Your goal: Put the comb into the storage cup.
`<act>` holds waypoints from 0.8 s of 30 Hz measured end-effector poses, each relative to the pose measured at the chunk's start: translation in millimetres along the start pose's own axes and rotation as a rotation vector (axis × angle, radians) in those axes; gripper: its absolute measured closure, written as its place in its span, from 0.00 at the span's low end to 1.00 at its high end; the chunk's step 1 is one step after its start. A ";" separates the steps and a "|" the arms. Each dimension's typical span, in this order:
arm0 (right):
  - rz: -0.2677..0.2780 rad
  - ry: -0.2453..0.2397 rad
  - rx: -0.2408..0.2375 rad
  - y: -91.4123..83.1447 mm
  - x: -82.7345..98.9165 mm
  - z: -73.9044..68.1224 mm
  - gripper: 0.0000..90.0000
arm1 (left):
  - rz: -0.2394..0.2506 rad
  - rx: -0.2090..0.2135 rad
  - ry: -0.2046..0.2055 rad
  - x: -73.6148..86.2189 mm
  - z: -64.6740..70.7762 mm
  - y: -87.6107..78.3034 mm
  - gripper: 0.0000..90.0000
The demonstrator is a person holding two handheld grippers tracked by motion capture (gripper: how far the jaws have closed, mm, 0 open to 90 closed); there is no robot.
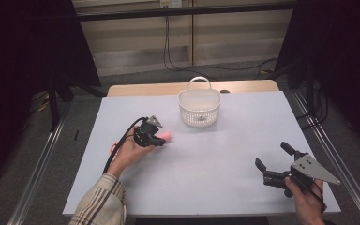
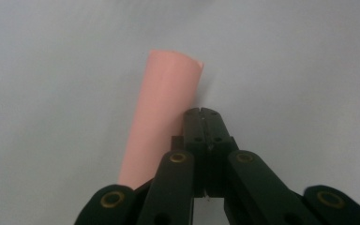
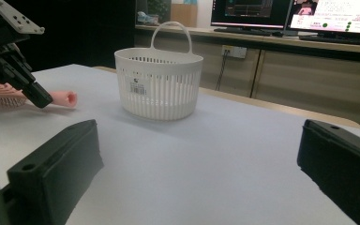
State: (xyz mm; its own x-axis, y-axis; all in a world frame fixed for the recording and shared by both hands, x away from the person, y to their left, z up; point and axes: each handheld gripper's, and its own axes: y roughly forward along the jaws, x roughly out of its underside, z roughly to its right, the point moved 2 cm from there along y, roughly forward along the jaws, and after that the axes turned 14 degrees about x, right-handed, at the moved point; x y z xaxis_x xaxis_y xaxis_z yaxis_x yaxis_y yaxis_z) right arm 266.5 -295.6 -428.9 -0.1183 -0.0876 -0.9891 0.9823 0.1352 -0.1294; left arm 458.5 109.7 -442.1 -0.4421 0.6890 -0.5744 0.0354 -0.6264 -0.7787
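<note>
Table (image 1: 206, 164): covered by a pale sheet, with a wooden edge showing along the far side.

Basket (image 1: 199, 108): white, slotted plastic, upright, handle raised. It stands toward 12 o'clock on the sheet, near the far edge. In the right gripper view the basket (image 3: 159, 82) carries a small barcode label on its wall. Something small and dark lies on its floor; what it is cannot be made out.

Tube (image 1: 167, 136): pink, lying flat on the sheet at about 7 o'clock from the basket and apart from it. In the right gripper view its hollow end (image 3: 69, 99) faces the camera.

Left gripper (image 1: 158, 139): held in the left hand (image 1: 130, 152), left of table centre, pointing toward 3 o'clock. In the left gripper view the jaws are pressed together tip to tip with nothing between them. The tube (image 2: 161, 117) lies just beside them on their left. The closed tips (image 2: 203, 116) appear to rest against its side; actual contact cannot be confirmed.

Right gripper (image 1: 274, 161): held in the right hand (image 1: 304, 199) at about 4 o'clock on the sheet, pointing toward 10 o'clock. Its jaws stand wide apart and bare, over the open sheet, well apart from basket and tube.

Background: monitors (image 3: 290, 14) on a counter beyond the table.
</note>
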 end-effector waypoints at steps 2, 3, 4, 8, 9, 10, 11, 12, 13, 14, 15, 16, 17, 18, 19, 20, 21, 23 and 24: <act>0.001 0.000 -0.001 0.0 0.0 0.0 0.00 | -0.004 0.004 -0.004 0.6 -1.2 -0.2 1.00; 0.001 -0.001 -0.001 0.0 0.0 -0.1 0.00 | 0.003 0.005 -0.009 0.8 -1.3 0.2 1.00; 0.001 -0.001 -0.001 -0.1 0.0 -0.1 0.00 | -0.015 0.002 0.005 0.9 -2.5 -1.3 1.00; 0.000 -0.003 0.000 0.0 0.0 0.0 0.00 | -0.010 0.002 0.003 0.6 -2.8 -2.0 1.00; 0.000 -0.002 -0.001 0.1 0.1 0.0 0.00 | -0.012 0.005 0.005 0.6 -2.8 -2.1 1.00; -0.001 0.000 -0.002 0.2 0.2 -0.1 0.00 | 0.022 0.000 -0.021 0.5 -1.1 -0.3 1.00; 0.000 -0.001 0.000 0.1 0.1 0.1 0.00 | 0.023 0.001 -0.021 0.7 -1.0 -0.7 1.00; -0.001 -0.003 0.002 -0.1 0.1 0.1 0.00 | 0.010 -0.004 -0.002 0.7 -2.4 -2.8 1.00; 0.001 -0.005 0.003 -0.1 0.0 0.3 0.00 | 0.022 -0.005 -0.011 0.7 -2.9 -3.6 1.00; 0.004 -0.003 0.002 -0.1 -0.1 0.4 0.00 | 0.024 -0.003 -0.017 0.9 -3.8 -4.3 1.00; 0.006 -0.001 0.006 -0.3 -0.2 0.5 0.00 | 0.022 -0.004 -0.016 1.3 -4.3 -4.4 1.00; 0.008 0.001 0.008 -0.4 -0.4 0.8 0.00 | 0.026 -0.005 -0.019 1.6 -4.6 -4.0 1.00; 0.006 0.003 0.008 -0.3 -0.4 1.0 0.00 | 0.037 -0.004 -0.030 1.6 -4.1 -2.6 1.00; 0.004 0.004 0.006 -0.2 -0.3 1.0 0.00 | 0.025 -0.003 -0.019 1.6 -4.6 -3.1 1.00; 0.005 0.001 0.006 -0.2 -0.3 0.9 0.00 | 0.026 -0.004 -0.022 1.4 -4.3 -2.9 1.00; 0.007 0.000 0.004 -0.2 -0.3 0.6 0.00 | 0.027 -0.003 -0.021 1.3 -4.1 -2.8 1.00; 0.007 0.001 0.002 -0.4 -0.3 0.3 0.00 | 0.039 -0.001 -0.026 1.3 -3.6 -2.9 1.00; 0.006 -0.007 0.010 -0.5 -0.2 0.6 0.00 | 0.039 0.007 -0.020 1.9 -3.8 -5.1 1.00; 0.006 -0.006 0.010 -0.4 -0.2 1.2 0.00 | 0.042 0.011 -0.018 1.9 -3.1 -6.0 1.00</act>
State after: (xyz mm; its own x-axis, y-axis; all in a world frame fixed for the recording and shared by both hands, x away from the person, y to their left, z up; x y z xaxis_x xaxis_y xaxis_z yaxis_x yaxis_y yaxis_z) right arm 266.3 -296.8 -428.5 -0.1114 -0.0923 -0.9895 0.9844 0.1261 -0.1226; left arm 460.3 115.9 -439.3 -0.4563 0.6554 -0.6018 0.0446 -0.6586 -0.7511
